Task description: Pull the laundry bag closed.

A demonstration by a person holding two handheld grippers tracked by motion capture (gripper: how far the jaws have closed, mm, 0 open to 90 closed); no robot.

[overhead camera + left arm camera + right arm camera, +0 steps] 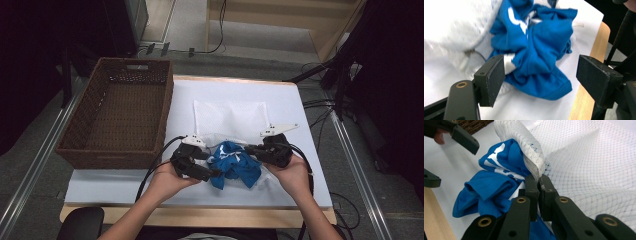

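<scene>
Black jaws of the right gripper stand pressed together on the zippered rim of the white mesh laundry bag, pinching that edge and lifting it so the mouth arches over the crumpled blue garment with white print. In the high view the garment lies at the near middle of the white-covered counter, about six o'clock from the flat part of the bag and between the two hands, with its far end at the bag's mouth. How much of it is already inside I cannot quite tell — perhaps only the top folds.

The left gripper has its jaws spread wide with nothing between the pads, poised just short of the garment's near hem.

The step in hand looks like feeding the cloth into the bag. To do it well, the right gripper should keep its pinch firm and the rim raised, so the opening stays tall. The left jaws should close on a thick bunch of fabric near the hem, not on the mesh beneath it, then push toward twelve o'clock, deep under the lifted rim. A loose fold trailing at six o'clock would drag back out — gather it first.

The brown wicker basket sits at about ten o'clock, well apart from the work.
</scene>
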